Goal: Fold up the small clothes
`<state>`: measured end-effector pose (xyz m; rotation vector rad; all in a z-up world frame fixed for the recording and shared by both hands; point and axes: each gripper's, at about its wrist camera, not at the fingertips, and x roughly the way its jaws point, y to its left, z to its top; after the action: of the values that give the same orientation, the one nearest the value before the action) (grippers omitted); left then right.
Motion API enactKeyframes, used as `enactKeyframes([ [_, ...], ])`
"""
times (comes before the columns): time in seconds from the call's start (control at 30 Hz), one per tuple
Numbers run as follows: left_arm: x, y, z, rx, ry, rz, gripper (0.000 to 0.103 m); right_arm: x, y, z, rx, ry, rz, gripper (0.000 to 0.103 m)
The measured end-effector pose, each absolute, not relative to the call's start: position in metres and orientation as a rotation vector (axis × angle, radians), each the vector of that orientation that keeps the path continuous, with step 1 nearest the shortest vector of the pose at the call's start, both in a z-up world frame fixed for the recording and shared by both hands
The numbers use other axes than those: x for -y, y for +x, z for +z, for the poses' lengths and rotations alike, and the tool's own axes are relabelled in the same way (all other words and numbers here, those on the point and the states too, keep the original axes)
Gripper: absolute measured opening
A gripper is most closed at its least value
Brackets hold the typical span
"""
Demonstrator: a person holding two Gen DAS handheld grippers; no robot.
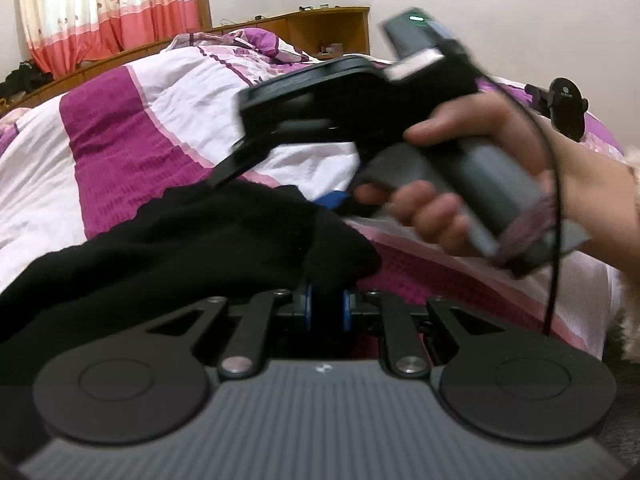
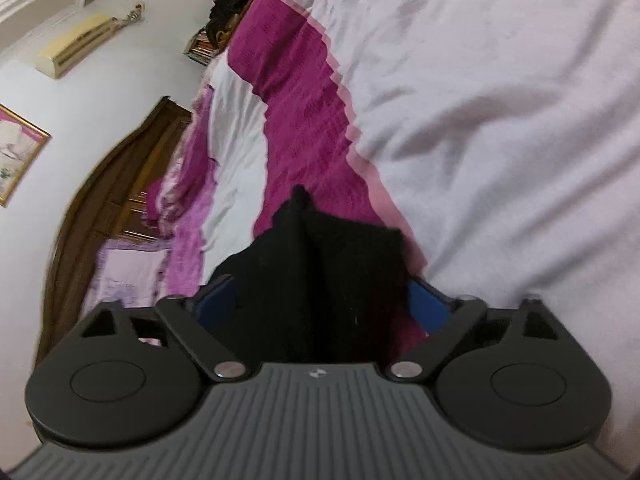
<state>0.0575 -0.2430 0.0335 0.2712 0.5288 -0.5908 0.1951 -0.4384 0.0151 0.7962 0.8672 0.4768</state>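
Two claws grip one black garment (image 1: 168, 248) above a bed (image 1: 100, 128) covered by a white and magenta quilt. Left wrist view: the left claw (image 1: 325, 307) is closed on a bunched fold of the cloth, its blue pads nearly together with fabric pinched between them; the rest of the garment spreads toward the lower left of the frame, over the quilt. This view alone shows the right claw (image 1: 224, 174) from the side, blurred, held in the person's right hand (image 1: 448, 200), its tip meeting the top edge of the cloth; its pads cannot be made out here. A wooden headboard (image 1: 320, 28) and a curtain (image 1: 100, 8) lie beyond the bed.

Right wrist view: the right claw (image 2: 320, 304) has its blue pads spread wide, yet a thick bundle of the garment (image 2: 320, 280) fills the gap between them and is gripped. Only this view shows a wall-mounted air conditioner (image 2: 72, 50) and a framed picture (image 2: 16, 152).
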Motion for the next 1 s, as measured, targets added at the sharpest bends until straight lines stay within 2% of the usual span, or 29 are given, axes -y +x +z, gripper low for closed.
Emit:
enactKeyframes([
  [0.1, 0.236, 0.067, 0.035, -0.566, 0.211, -0.606, 0.016, 0.414, 0.213, 0.017, -0.875, 0.677, 0.520, 0.077],
  [0.13, 0.233, 0.070, 0.036, -0.580, 0.183, -0.611, 0.016, 0.407, 0.216, 0.016, -0.882, 0.626, 0.539, 0.064],
  [0.17, 0.231, 0.073, 0.037, -0.590, 0.162, -0.614, 0.016, 0.401, 0.220, 0.013, -0.888, 0.594, 0.537, 0.046],
  [0.23, 0.227, 0.078, 0.040, -0.610, 0.120, -0.615, 0.016, 0.404, 0.224, 0.007, -0.889, 0.629, 0.519, 0.023],
  [0.27, 0.225, 0.079, 0.043, -0.623, 0.093, -0.611, 0.016, 0.406, 0.223, 0.005, -0.887, 0.661, 0.518, 0.018],
  [0.6, 0.198, 0.064, 0.085, -0.514, 0.078, -0.591, 0.016, 0.390, 0.211, 0.046, -0.784, 0.623, 0.510, 0.015],
  [1.0, 0.124, 0.051, 0.121, -0.441, 0.005, -0.539, 0.016, 0.310, 0.205, 0.116, -0.690, 0.489, 0.517, 0.014],
])
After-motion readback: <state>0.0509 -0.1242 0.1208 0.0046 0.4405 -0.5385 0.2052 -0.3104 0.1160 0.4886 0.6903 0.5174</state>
